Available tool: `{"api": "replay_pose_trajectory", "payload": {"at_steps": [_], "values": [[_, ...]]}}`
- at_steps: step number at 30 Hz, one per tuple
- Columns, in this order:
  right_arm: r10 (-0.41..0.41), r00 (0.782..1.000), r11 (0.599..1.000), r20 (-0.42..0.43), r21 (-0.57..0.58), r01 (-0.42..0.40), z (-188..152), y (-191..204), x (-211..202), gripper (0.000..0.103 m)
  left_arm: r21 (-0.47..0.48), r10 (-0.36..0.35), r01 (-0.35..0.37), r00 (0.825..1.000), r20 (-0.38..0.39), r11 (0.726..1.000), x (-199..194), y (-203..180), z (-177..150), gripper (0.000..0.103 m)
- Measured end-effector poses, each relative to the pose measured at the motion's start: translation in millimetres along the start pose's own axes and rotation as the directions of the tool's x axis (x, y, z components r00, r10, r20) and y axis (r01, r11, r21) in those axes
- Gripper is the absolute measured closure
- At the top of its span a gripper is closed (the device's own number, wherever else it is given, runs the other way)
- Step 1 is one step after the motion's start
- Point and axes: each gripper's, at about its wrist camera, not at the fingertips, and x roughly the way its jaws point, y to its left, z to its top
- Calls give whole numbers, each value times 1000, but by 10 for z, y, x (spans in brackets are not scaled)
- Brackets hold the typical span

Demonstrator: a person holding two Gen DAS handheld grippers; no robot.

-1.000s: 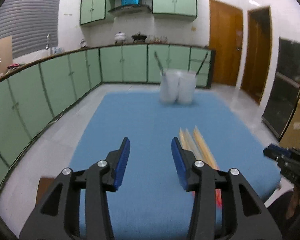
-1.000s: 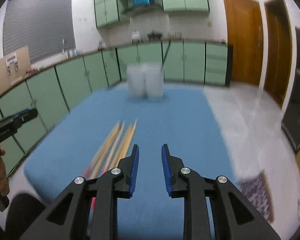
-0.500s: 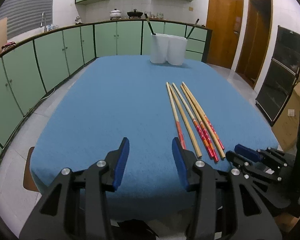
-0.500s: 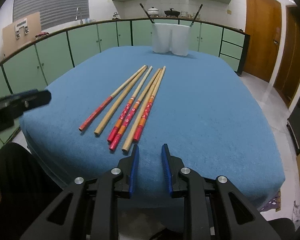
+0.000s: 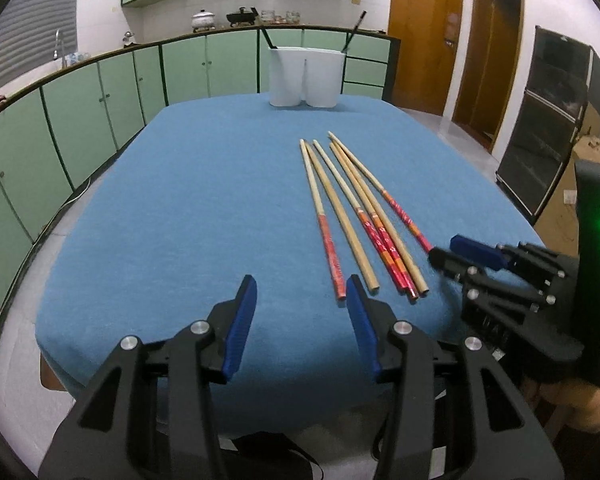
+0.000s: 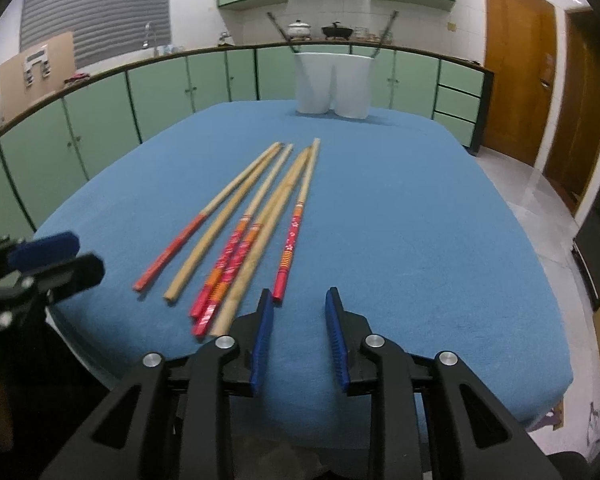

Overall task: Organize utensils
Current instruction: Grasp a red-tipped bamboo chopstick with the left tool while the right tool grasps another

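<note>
Both my grippers hang over the near edge of the cloth (image 5: 160,208), nothing in either one. My left gripper (image 5: 302,296) stands partly open, jaws clear, only blue cloth between the pads. Its right pad sits just beside the red end of the leftmost chopstick, not touching that I can see. The chopsticks (image 5: 356,216) lie ahead and to the right of those jaws, six of them fanned side by side, bare tips pointing away from me, red ends toward me. My right gripper (image 6: 298,310) has a narrower gap, also empty. From there the chopsticks (image 6: 256,224) lie ahead and to the left, and the nearest red end stops just short of my left pad. Straight ahead, far past the sticks on the far edge of the cloth, stands the white holder (image 6: 332,84), two tubs touching, a dark stick leaning out of each.
</note>
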Motion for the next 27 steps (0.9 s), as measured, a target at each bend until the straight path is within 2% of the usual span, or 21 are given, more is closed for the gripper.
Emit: {"api": "replay_pose_trajectory", "payload": {"at_steps": [14, 15, 16, 17, 19, 20, 24, 27], "values": [[8, 1000, 1000, 15, -9, -8, 65, -43, 87, 75, 2, 1, -1, 999, -52, 1000, 277, -89, 60, 56], [3, 1000, 1000, 14, -10, -3, 70, -50, 101, 76, 1, 8, -8, 998, -61, 1000, 311, -91, 65, 61], [-5, 1000, 1000, 16, -8, 5, 67, -54, 103, 81, -5, 11, -11, 998, -69, 1000, 339, -84, 61, 67], [-9, 1000, 1000, 16, -8, 9, 71, -55, 101, 83, -13, 14, -15, 997, -75, 1000, 364, -75, 53, 77], [-25, 1000, 1000, 18, 2, 25, 70, -85, 98, 97, -35, 25, -27, 997, -67, 999, 366, -39, 66, 92], [-43, 999, 999, 19, 16, 42, 65, -116, 93, 97, -45, 27, -30, 997, -66, 999, 370, -19, 77, 97], [-82, 997, 993, 15, 85, 81, 41, -246, 64, 97, -95, 90, -94, 995, -52, 991, 350, 65, 81, 97], [-65, 998, 993, 9, 97, 64, 32, -258, 43, 97, -102, 99, -105, 993, -56, 989, 353, 75, 94, 97]]}}
